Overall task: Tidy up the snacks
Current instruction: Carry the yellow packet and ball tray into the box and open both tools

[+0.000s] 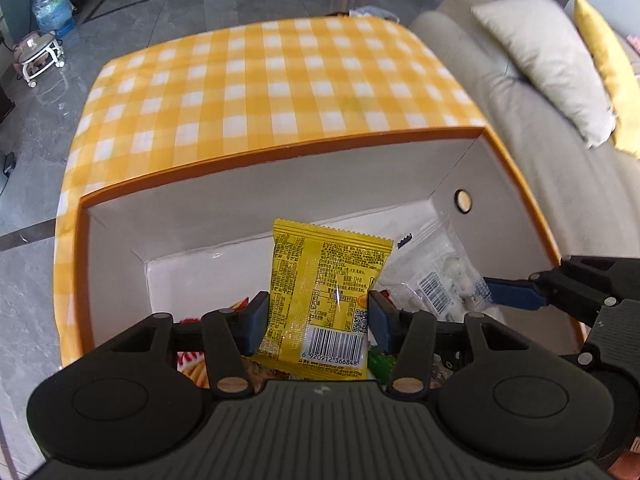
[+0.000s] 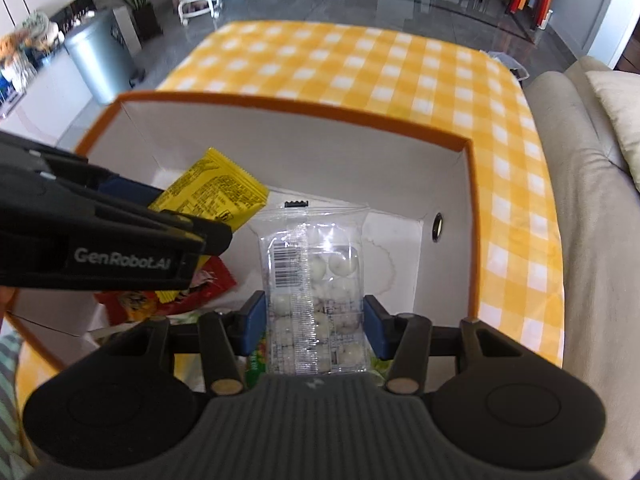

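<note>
Left gripper (image 1: 318,322): fingers pinched the yellow packet (image 1: 326,300) by both side edges, above the box (image 1: 280,148) interior.
Right gripper (image 2: 315,328): fingers pinched the clear pack (image 2: 316,292) of white pieces, also above the box, right of the yellow packet.
Box: orange-rimmed, white inside, on the checked cloth (image 1: 272,80); a red packet (image 2: 168,296) lay at its near left.
Risk: thin film could slide out of either grip; the two grippers were close and could collide.
Writing: barcode on yellow packet read "6 920912 366848"; left gripper body read "GenRobot.AI"; other print too small.
</note>
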The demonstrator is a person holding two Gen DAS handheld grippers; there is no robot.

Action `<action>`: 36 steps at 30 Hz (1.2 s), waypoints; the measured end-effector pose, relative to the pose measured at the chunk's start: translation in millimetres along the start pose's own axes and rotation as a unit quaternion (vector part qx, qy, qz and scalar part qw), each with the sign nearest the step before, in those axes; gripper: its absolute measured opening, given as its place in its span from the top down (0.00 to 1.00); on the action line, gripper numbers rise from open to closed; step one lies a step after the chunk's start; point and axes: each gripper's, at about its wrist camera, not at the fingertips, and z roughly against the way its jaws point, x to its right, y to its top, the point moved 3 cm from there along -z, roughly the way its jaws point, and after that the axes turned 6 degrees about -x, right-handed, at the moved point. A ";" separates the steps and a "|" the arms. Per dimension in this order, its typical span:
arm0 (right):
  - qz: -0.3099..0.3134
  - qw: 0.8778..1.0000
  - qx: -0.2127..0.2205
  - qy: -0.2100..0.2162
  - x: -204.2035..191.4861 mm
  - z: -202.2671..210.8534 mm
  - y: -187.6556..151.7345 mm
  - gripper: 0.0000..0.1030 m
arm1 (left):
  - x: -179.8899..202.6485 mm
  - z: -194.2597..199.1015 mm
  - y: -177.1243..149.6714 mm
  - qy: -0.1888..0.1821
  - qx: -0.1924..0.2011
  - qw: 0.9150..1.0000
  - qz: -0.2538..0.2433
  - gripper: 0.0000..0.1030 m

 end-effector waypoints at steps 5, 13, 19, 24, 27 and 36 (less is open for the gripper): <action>0.019 1.000 -0.019 -0.010 3.5 -18.4 7.6 0.52 | 1.5 -15.0 4.4 0.002 -0.019 1.000 -0.009 0.43; 0.048 0.998 -0.039 -0.026 -2.1 -35.5 10.9 0.51 | -0.7 -28.5 6.9 0.010 -0.038 0.999 -0.012 0.43; 0.054 0.997 -0.044 -0.031 -1.8 -39.6 10.0 0.51 | -2.0 -34.0 4.8 0.012 -0.045 0.999 -0.012 0.43; 0.055 0.997 -0.046 -0.030 -1.8 -40.8 9.8 0.49 | 0.3 -38.5 5.0 0.016 -0.050 0.999 -0.013 0.43; 0.057 0.997 -0.047 -0.033 -2.3 -40.6 9.0 0.49 | 3.2 -41.5 6.7 0.015 -0.051 0.998 -0.013 0.43; 0.065 0.996 -0.048 -0.036 -3.5 -38.8 9.1 0.48 | 4.3 -38.1 6.0 0.017 -0.050 0.999 -0.013 0.41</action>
